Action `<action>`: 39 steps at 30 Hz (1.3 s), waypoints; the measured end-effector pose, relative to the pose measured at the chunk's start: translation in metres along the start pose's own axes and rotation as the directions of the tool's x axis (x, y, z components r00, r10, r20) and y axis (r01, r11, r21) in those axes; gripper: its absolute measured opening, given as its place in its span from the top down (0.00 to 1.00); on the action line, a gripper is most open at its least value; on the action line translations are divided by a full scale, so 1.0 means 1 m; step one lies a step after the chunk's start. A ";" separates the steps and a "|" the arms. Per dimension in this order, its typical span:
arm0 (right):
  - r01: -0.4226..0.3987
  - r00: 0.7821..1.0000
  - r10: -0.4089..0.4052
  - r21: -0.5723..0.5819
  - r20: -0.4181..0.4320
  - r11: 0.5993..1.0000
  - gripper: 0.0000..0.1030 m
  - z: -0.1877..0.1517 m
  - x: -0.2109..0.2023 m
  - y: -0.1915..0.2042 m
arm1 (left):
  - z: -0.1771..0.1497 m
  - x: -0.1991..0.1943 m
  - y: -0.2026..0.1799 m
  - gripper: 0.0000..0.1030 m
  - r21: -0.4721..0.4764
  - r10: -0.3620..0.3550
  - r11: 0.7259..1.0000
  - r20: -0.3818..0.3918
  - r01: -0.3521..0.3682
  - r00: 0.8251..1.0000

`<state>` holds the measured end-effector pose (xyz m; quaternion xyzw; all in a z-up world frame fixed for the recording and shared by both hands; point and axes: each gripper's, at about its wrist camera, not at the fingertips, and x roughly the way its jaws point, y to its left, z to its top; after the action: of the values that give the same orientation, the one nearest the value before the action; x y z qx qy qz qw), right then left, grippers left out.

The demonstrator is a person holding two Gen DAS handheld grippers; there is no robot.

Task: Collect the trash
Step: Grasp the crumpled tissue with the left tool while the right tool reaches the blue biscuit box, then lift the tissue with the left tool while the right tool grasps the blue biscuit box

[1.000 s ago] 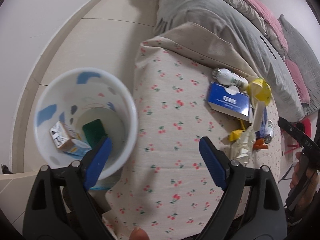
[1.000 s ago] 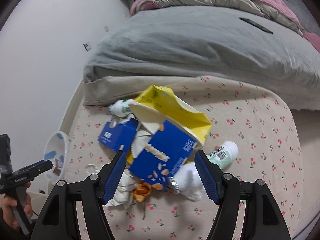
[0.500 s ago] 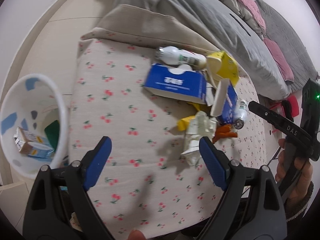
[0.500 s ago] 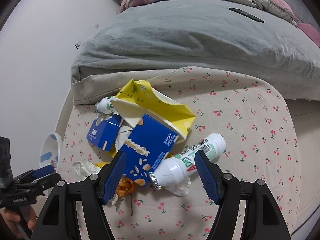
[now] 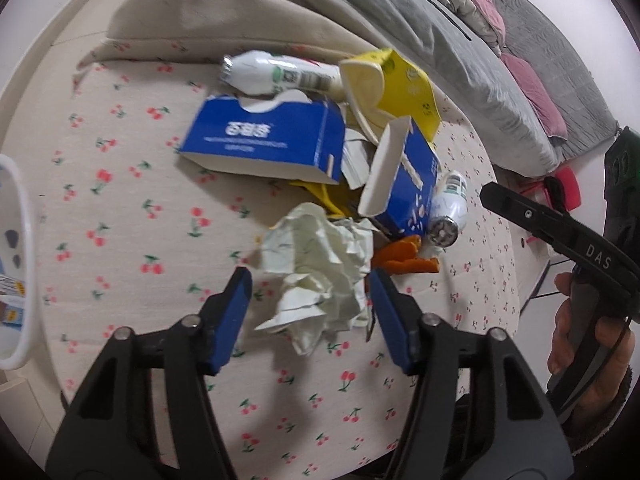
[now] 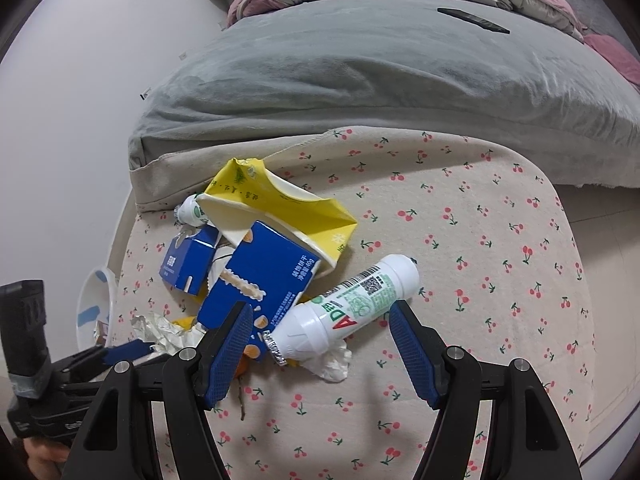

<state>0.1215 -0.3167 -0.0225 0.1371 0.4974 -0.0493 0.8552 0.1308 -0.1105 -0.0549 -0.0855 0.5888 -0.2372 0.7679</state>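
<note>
Your jaws on the left gripper (image 5: 310, 312) have just been closing and now flank the crumpled paper (image 5: 316, 276), which sits between them; the right pad looks at its edge, the left pad still shows a gap, so count this as not yet a grip. This view puts you in the pickup step, with the white bin (image 5: 16, 272) at the far left edge, beside the cherry-print cloth (image 5: 132, 216). Next, finish the squeeze on the wad, lift clear of the blue box (image 5: 264, 140), then carry it left to the bin. In the right wrist view, your right gripper (image 6: 320, 340) stands apart, straddling the white bottle (image 6: 344, 308) without pressing it; the bottle lies tilted against the blue carton (image 6: 260, 276), under the yellow carton (image 6: 280, 204).
</note>
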 end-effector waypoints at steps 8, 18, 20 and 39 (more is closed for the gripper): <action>0.003 1.000 -0.003 -0.008 0.009 1.000 0.30 0.005 0.002 0.000 | 0.000 -0.009 0.000 0.73 0.017 -0.025 1.000 0.003 0.025 1.000; -0.118 0.993 0.118 0.032 0.009 0.993 0.30 0.023 0.016 0.011 | 0.007 -0.048 0.020 0.73 -0.009 0.005 1.000 0.104 -0.004 0.995; -0.143 0.990 0.144 0.049 -0.002 0.988 0.30 0.025 0.022 0.014 | 0.007 -0.051 0.025 0.73 -0.019 0.010 1.000 0.111 -0.008 0.994; -0.059 0.988 0.065 0.049 -0.139 0.997 0.30 0.019 0.075 0.040 | 0.003 -0.072 0.060 0.73 -0.073 0.047 0.997 0.132 -0.037 0.990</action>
<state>0.1843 -0.2796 -0.0711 0.1748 0.5505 -0.0241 0.8160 0.1352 -0.0249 -0.0165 -0.1159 0.5457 -0.1937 0.8070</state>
